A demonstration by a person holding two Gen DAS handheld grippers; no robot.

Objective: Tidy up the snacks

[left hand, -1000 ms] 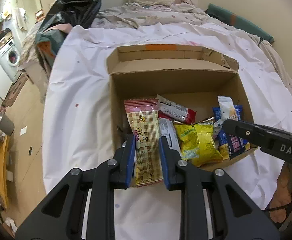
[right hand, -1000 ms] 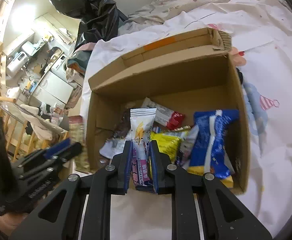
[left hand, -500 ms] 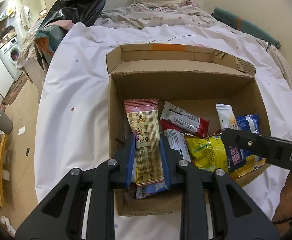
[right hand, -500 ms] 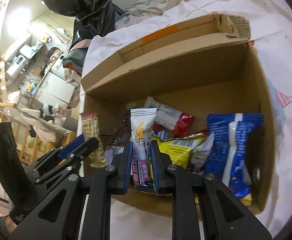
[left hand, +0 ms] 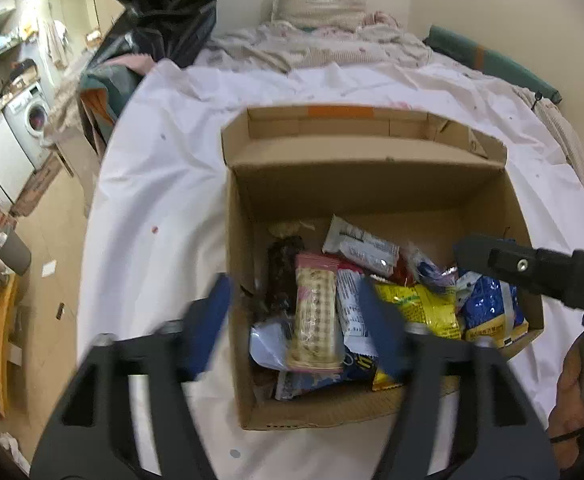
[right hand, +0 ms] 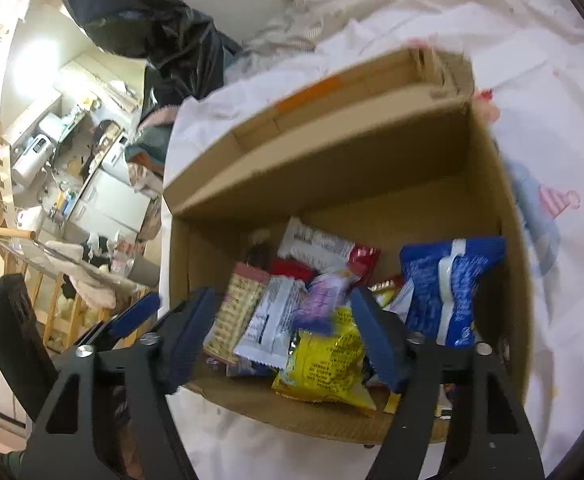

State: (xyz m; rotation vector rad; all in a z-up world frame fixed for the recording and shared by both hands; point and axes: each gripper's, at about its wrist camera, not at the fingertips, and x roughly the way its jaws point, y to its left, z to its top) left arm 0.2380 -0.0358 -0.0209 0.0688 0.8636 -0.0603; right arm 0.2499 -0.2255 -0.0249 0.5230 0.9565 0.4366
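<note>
An open cardboard box (left hand: pixel 372 184) on a white sheet holds several snack packets. My left gripper (left hand: pixel 296 320) is open above the box's near left part; the pink checked cracker packet (left hand: pixel 316 316) lies loose in the box below it. My right gripper (right hand: pixel 279 336) is open over the box (right hand: pixel 332 160); the pink-purple packet (right hand: pixel 324 296) lies among a white packet (right hand: pixel 271 328), a yellow bag (right hand: pixel 328 360) and a blue bag (right hand: pixel 448 288). The right gripper's finger (left hand: pixel 532 268) shows in the left wrist view.
The box sits on a bed with a white sheet (left hand: pixel 159 200), rumpled bedding and a pillow (left hand: pixel 324 8) behind. A black plastic bag (left hand: pixel 159 8) stands at the back left. The bed edge drops to the floor at left, with a washing machine (left hand: pixel 27 120) beyond.
Both grippers have opened and let go of their packets. The cracker packet and the pink-purple packet now lie in the box.
</note>
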